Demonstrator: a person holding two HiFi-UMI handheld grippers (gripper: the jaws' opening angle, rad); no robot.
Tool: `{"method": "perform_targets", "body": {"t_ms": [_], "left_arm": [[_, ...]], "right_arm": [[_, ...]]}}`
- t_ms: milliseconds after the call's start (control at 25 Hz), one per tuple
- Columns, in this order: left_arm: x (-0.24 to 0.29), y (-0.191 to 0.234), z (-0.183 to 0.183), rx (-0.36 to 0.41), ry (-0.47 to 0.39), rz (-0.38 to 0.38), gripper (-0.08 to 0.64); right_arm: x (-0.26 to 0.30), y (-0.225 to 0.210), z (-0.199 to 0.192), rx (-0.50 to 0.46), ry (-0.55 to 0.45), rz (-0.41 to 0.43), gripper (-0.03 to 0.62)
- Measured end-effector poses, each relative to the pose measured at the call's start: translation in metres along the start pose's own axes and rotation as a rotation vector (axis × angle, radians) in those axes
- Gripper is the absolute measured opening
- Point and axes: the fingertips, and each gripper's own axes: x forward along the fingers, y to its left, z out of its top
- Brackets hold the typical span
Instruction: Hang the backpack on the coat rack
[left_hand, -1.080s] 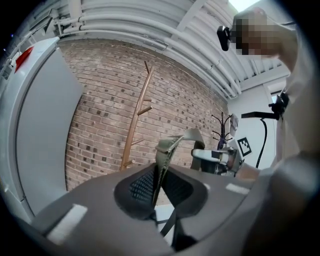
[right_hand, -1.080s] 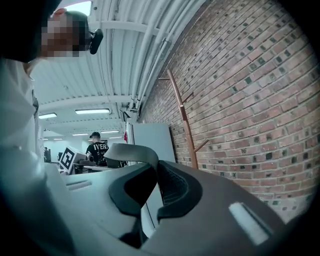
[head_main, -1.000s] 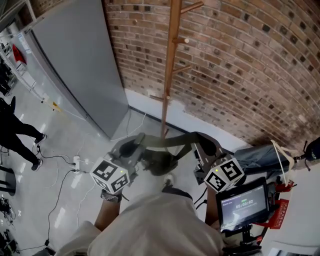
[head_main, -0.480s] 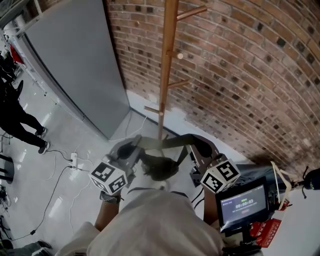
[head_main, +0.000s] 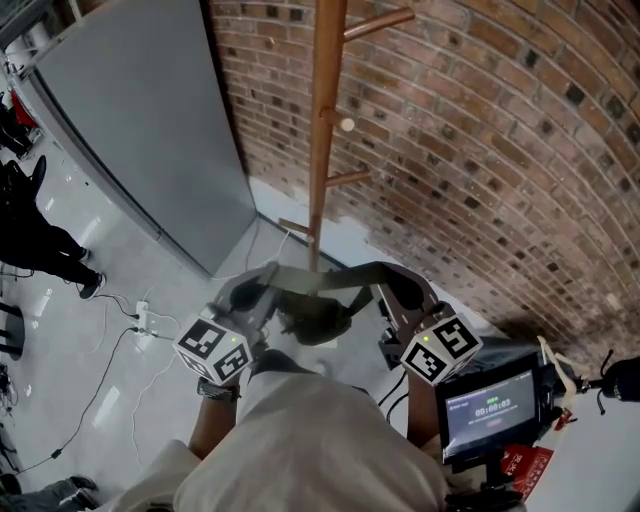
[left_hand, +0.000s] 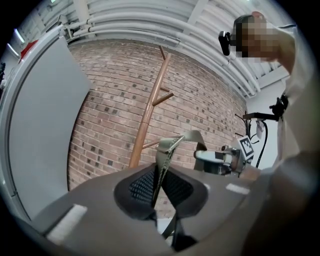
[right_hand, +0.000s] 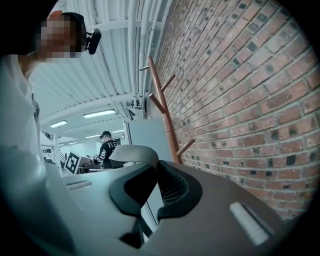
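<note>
Backpack at the coat rack
Our left gripper and right gripper each clamp its strap, jaws nearly closed, spreading it for hooking.

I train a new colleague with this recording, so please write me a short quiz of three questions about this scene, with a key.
1. The left gripper is shut on: A) the strap of the backpack, B) a coat, C) nothing?
2. Of what is the wall behind the coat rack built?
3. True or false: the backpack hangs on the coat rack.
Key: 1 A. 2 Brick. 3 False: the right gripper grips the strap too.
</note>
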Motion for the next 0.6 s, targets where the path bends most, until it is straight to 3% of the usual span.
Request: {"method": "perform_targets", "body": {"t_ms": [600], "left_arm": [[0.024, 0.043, 0.004, -0.010, 0.043, -0.089, 0.020]], "right_arm": [[0.034, -0.018, 0.000, -0.006, -0.014, -0.127, 0.008]]}}
